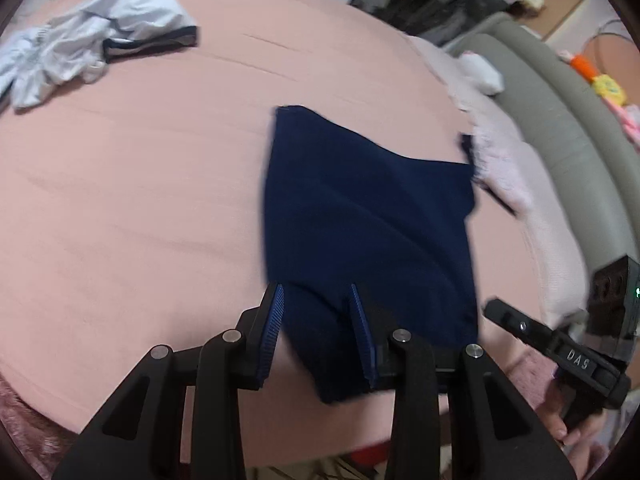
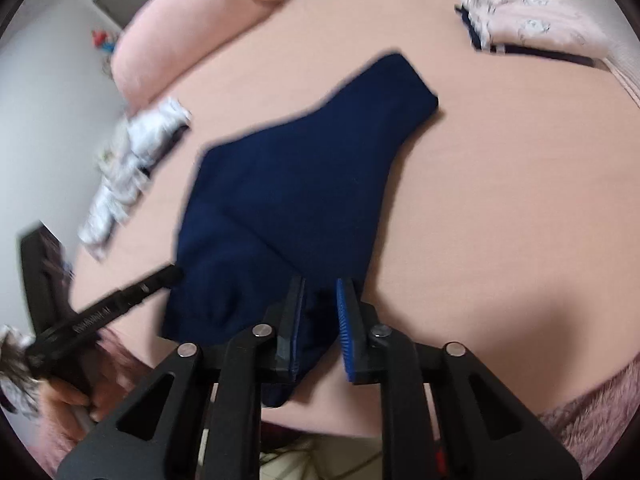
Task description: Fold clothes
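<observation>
Item: navy garment (image 1: 368,216) on bed (image 1: 140,200); my left gripper (image 1: 318,332) and right gripper (image 2: 320,320) stand released astride its near hem (loose folds), so I risk dragging it askew.

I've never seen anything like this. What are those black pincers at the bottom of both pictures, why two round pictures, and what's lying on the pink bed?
No robot here: a person holds a hand-held pincer tool in each hand, each with a wide-angle camera looking along its two fingers. One picture comes from the left gripper, the other from the right gripper, so each also glimpses the other tool at its edge. On the pink bed sheet lies a navy garment, partly folded. Its near edge lies between both pairs of blue-padded fingers, but the jaws stand apart, so neither seems to grip it. Further back lie a crumpled white garment and a pink pillow.
</observation>
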{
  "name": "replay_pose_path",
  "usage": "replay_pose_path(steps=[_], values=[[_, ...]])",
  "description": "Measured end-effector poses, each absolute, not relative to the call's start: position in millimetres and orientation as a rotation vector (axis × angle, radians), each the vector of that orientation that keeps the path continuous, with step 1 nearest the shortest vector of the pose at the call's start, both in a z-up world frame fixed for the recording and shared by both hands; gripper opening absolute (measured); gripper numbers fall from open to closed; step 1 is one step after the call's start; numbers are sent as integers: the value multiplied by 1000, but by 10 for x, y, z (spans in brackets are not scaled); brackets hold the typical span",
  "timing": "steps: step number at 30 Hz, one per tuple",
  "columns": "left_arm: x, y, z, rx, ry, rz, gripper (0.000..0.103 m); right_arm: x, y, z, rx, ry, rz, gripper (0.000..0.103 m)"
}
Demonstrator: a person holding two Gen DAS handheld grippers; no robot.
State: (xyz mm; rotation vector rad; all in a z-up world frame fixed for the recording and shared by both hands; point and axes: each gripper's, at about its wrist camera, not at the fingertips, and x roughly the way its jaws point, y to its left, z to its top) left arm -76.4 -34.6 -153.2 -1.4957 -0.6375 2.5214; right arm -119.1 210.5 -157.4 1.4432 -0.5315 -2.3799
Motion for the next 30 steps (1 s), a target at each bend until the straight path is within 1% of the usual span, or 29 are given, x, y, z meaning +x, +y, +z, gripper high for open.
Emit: replay_pose_path(steps=[1, 3, 4, 5, 7, 10, 12, 14, 16, 17, 20, 21, 22, 27, 30], values=[[-742, -293, -1546, -1506, -615, 2498, 36, -1156, 2112, -1529, 1416, -544, -2379, 22], [-719, -169, -1584, -1541, -537, 2466, 36, -1120, 1934, -1519, 1402, -479, -2376, 22], [-712, -121, -1606, -1585, -464, 2486, 36, -1126, 1826, -1565, 1442, -410, -2383, 22], [-708, -123, -1622, -1617, -445, 2491, 38, -1133, 1723, -1625, 1488, -333, -2388, 22], [-652, -254, -1647, -1650, -531, 2471, 47, -1136, 1572, -1774, 1584, -166, -2395, 20], [-525, -489, -1671, -1651, -706, 2421, 48, -1028, 1617, -1648, 1574, -108, -2415, 20], [-509, -587, -1608, -1596, -812, 2411, 47, -934, 1692, -1562, 1535, -165, -2441, 25], [-434, -713, -1644, -1522, -1009, 2327, 46, -817, 1802, -1450, 1446, -309, -2416, 26], [-405, -775, -1684, -1506, -1081, 2286, 46, -782, 1862, -1426, 1408, -416, -2367, 27], [-408, -780, -1682, -1505, -1070, 2297, 46, -805, 1855, -1454, 1427, -398, -2383, 28], [-420, -686, -1690, -1584, -932, 2361, 46, -858, 1882, -1591, 1520, -343, -2417, 30], [-420, -646, -1704, -1614, -889, 2376, 47, -902, 1887, -1681, 1563, -368, -2396, 32], [-408, -652, -1726, -1615, -897, 2374, 47, -935, 1903, -1751, 1594, -402, -2375, 33], [-416, -725, -1748, -1526, -1055, 2205, 48, -986, 1968, -1789, 1584, -534, -2271, 35], [-405, -665, -1813, -1564, -984, 2225, 48, -993, 1904, -1861, 1605, -573, -2194, 36]])
